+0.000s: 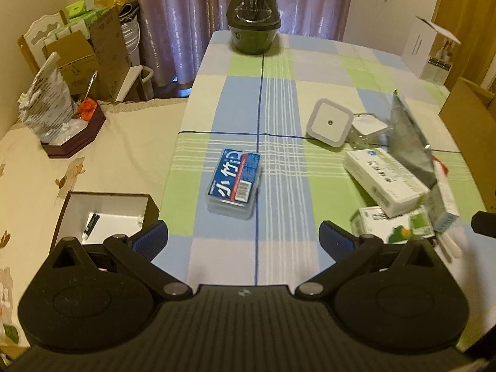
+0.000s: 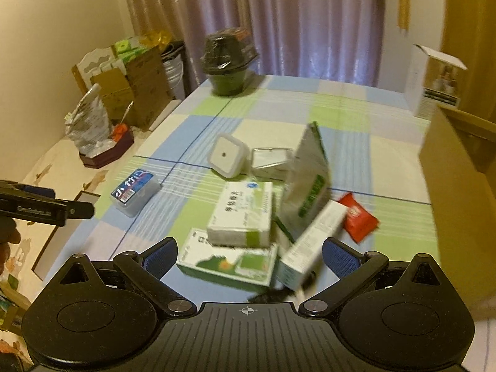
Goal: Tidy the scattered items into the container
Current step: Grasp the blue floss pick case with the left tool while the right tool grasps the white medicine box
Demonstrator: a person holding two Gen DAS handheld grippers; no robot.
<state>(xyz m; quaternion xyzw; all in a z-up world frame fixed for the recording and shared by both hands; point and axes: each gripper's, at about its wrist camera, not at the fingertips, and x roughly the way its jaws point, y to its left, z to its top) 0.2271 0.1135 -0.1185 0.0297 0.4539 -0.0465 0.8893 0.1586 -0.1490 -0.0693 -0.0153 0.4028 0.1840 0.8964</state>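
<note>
My left gripper [image 1: 243, 238] is open and hovers just short of a blue-labelled clear plastic box [image 1: 234, 183] on the checked tablecloth. My right gripper [image 2: 249, 257] is open too, above a pile: a green-and-white box [image 2: 229, 263], a white medicine box [image 2: 241, 214], a long white carton [image 2: 310, 248], a tilted silver foil pouch [image 2: 307, 186] and a red packet [image 2: 358, 217]. Behind the pile sit a white square night light [image 2: 228, 155] and a small clear case [image 2: 271, 158]. An open brown box with a white inside [image 1: 102, 217] lies at the table's left edge.
A dark green wrapped pot [image 1: 254, 28] stands at the far table edge. A white carton [image 2: 434, 83] and a cardboard box [image 2: 458, 161] stand at the right. A maroon tray [image 1: 74, 136] with a bag sits on the left surface, with cartons behind it.
</note>
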